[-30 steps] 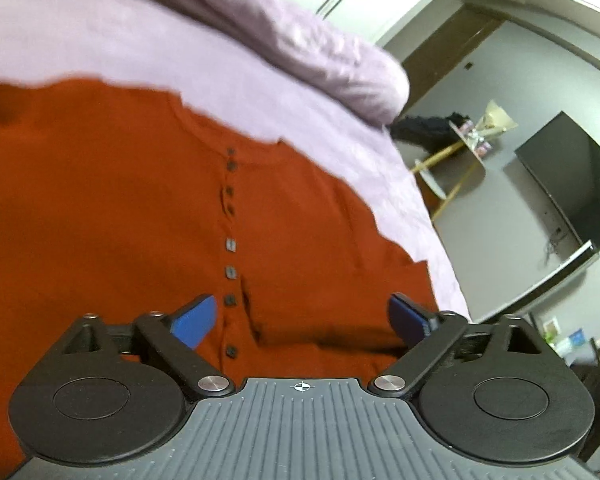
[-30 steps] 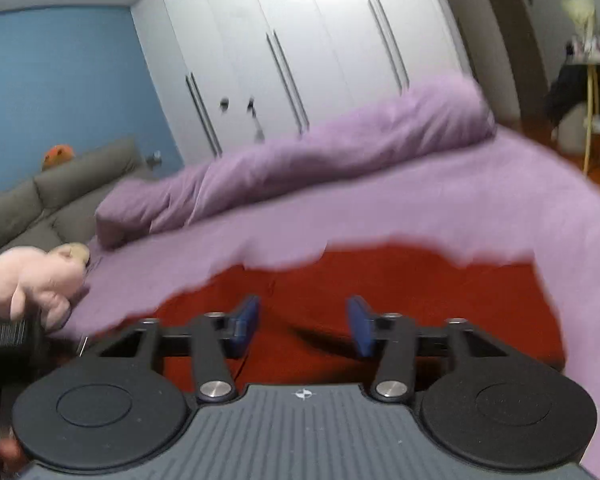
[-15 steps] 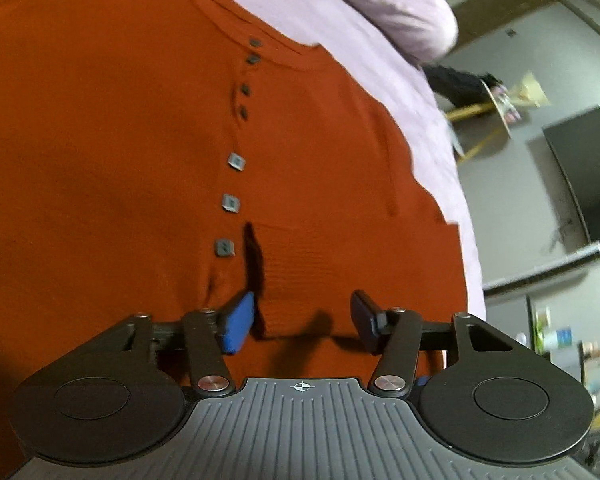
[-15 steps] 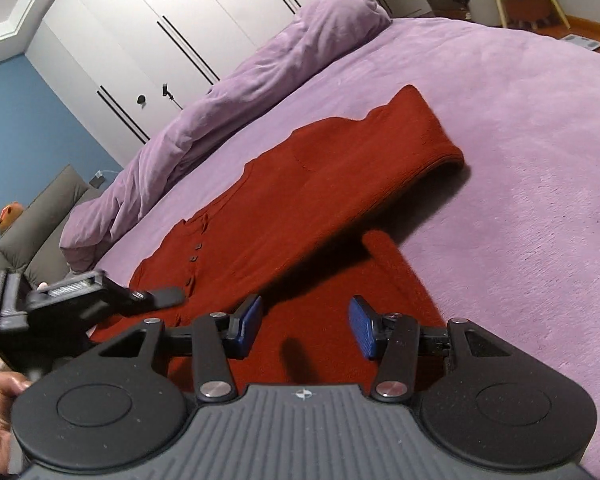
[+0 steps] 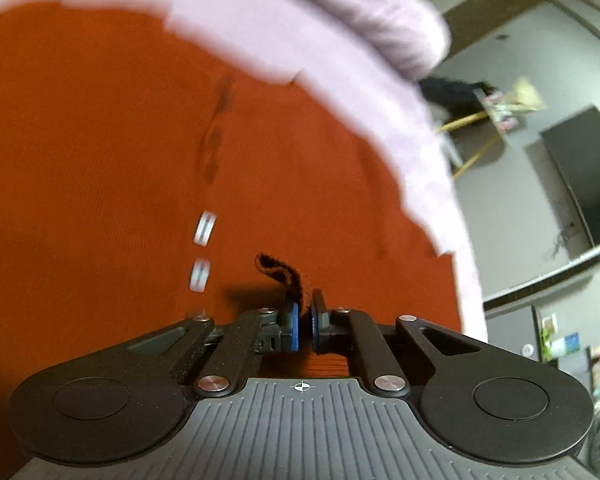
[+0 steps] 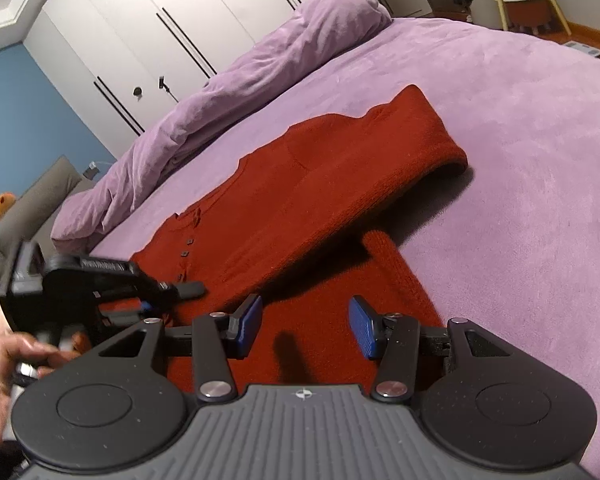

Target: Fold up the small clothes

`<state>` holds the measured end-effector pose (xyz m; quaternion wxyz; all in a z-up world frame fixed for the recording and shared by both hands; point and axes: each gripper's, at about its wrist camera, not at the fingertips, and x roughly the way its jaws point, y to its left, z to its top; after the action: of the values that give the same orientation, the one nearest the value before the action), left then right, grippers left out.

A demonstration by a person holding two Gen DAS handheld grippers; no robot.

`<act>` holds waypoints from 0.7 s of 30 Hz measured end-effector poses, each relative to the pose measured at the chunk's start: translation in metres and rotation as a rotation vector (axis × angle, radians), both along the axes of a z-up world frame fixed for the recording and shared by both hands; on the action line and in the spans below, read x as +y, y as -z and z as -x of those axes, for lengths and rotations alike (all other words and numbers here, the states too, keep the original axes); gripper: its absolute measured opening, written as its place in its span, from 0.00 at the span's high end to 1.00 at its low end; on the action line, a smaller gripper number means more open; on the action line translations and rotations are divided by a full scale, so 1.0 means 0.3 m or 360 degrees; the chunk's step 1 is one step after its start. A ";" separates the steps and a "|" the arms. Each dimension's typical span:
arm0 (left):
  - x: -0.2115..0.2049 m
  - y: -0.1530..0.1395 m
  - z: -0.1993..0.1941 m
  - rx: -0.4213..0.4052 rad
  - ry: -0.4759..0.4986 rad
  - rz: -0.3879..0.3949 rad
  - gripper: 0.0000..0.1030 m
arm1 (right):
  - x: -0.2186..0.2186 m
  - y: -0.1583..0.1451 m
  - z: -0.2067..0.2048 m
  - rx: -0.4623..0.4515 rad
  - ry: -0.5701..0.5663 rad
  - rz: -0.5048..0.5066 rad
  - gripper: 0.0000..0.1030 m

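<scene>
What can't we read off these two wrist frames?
- Buttons, left wrist view: motion blur smears them, so no sure count.
- Sweater near hem, both views: cut off by the gripper bodies.
- Left gripper: shut on a sweater fold, but how much cloth is pinched is hidden by the fingers.
- Right gripper: open above the sweater; contact unclear.

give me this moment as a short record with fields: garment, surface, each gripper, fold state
garment: red sweater, buttoned front facing up
surface: purple bed, rolled duvet behind
left gripper: shut on a pinch of sweater fabric beside the buttons
right gripper: open, over the near sweater edge, holding nothing
fold state: one sleeve laid across the front; body not yet folded
</scene>
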<state>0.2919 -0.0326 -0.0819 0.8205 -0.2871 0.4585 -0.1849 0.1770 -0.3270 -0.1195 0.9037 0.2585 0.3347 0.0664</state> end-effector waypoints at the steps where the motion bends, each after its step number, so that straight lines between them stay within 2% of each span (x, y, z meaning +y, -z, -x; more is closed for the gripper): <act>1: 0.012 -0.058 0.001 -0.0108 0.0007 -0.0058 0.93 | -0.004 -0.008 -0.004 -0.0005 0.0010 0.0032 0.53; 2: 0.029 -0.109 0.007 -0.0211 0.0000 -0.0135 0.93 | -0.010 -0.017 -0.009 -0.0010 0.0024 0.0072 0.52; 3: 0.052 -0.171 0.011 -0.0337 -0.0016 -0.0264 0.93 | -0.016 -0.028 -0.017 -0.0014 0.0041 0.0121 0.53; 6: 0.111 -0.265 0.007 -0.0579 -0.0097 -0.0738 0.93 | -0.027 -0.058 -0.051 -0.0014 0.0084 0.0263 0.53; 7: 0.135 -0.267 -0.005 -0.0586 -0.0122 -0.0865 0.93 | -0.028 -0.068 -0.069 -0.0009 0.0090 0.0298 0.52; 9: 0.195 -0.245 -0.025 -0.0545 -0.0184 -0.1009 0.93 | -0.029 -0.087 -0.114 -0.0002 0.0079 0.0335 0.52; 11: 0.250 -0.215 -0.037 -0.0485 -0.0239 -0.1032 0.93 | -0.023 -0.106 -0.169 -0.0012 0.0061 0.0353 0.52; 14: 0.325 -0.168 -0.047 -0.0405 -0.0310 -0.0945 0.93 | -0.002 -0.117 -0.276 -0.0003 0.0010 0.0351 0.50; 18: 0.355 -0.117 -0.052 -0.0373 -0.0322 -0.0891 0.93 | 0.046 -0.088 -0.451 0.0088 -0.0110 0.0295 0.49; 21: 0.375 -0.107 -0.052 -0.0391 -0.0303 -0.0882 0.93 | 0.079 -0.046 -0.558 0.0175 -0.0071 0.0367 0.50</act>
<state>0.3075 0.0798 -0.0497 0.9303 -0.0699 0.3599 -0.0086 0.3445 -0.3034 -0.1058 0.9060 0.1486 0.3949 0.0334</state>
